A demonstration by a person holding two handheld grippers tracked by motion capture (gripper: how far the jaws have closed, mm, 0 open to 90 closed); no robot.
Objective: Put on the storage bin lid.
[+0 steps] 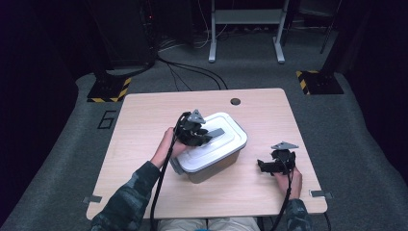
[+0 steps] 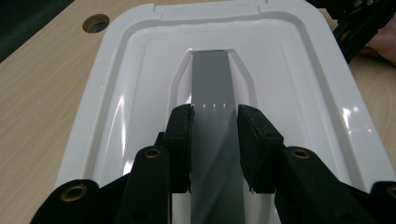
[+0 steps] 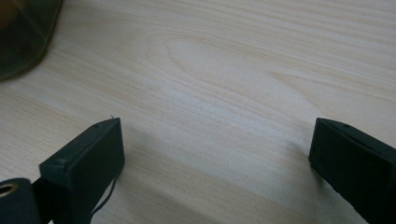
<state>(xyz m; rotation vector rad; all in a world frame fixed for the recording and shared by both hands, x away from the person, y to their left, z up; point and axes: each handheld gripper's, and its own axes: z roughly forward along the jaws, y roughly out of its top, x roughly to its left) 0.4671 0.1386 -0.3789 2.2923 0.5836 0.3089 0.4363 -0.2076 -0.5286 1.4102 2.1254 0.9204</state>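
A grey plastic box (image 1: 217, 166) with a white lid (image 1: 226, 143) stands in the middle of the wooden table (image 1: 144, 120). A flat grey handle (image 2: 212, 77) lies in the lid's (image 2: 303, 93) recess. My left gripper (image 2: 215, 114) is down on the lid, its two pads pressed against the handle's sides. In the high view the left gripper (image 1: 202, 134) sits over the lid's left half. My right gripper (image 1: 263, 166) rests low on the table to the right of the box. Its jaws (image 3: 215, 135) stand wide apart over bare wood.
A round cable hole (image 1: 235, 101) sits near the table's far edge, beyond the box. The box's translucent corner (image 3: 21, 37) is at the upper left of the right gripper view. Bare wood lies between the box and the right gripper. Cables and stand bases cover the floor behind.
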